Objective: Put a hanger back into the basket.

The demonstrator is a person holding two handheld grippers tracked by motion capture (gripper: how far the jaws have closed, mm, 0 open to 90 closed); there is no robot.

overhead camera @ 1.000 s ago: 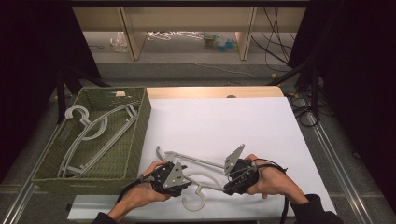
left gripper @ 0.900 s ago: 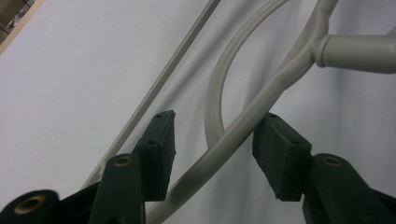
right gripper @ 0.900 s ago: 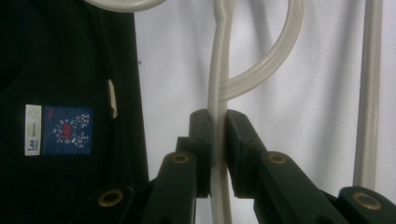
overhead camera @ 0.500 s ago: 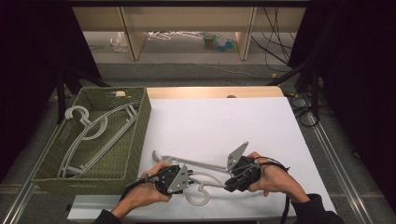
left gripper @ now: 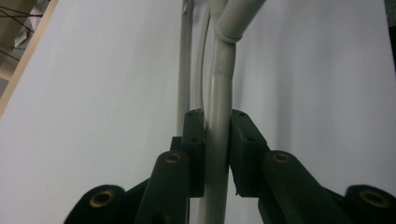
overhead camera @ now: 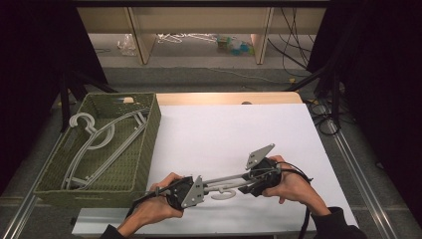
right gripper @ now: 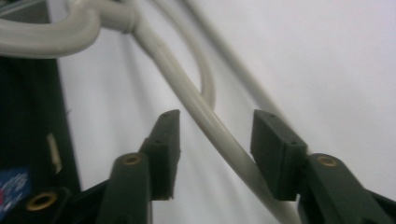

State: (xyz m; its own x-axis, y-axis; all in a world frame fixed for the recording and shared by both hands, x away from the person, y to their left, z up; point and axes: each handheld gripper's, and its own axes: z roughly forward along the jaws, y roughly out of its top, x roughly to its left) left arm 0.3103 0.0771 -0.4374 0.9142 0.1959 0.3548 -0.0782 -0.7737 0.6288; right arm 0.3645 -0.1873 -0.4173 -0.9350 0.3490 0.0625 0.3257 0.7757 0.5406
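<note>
Left hand-held gripper (left gripper: 212, 154) clamped tight on the grey hanger (left gripper: 219, 116). Right hand-held gripper (right gripper: 215, 154) just opening up, pads clear of the hanger's arm between them. All above the white worktop (overhead camera: 224, 129).

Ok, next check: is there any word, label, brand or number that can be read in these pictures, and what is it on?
No text can be read.
A blue patch with small white and red marks sits at the lower left of the right gripper view, on a dark body; it is too blurred to read.
The hanger, basket and white table bear no markings.
</note>
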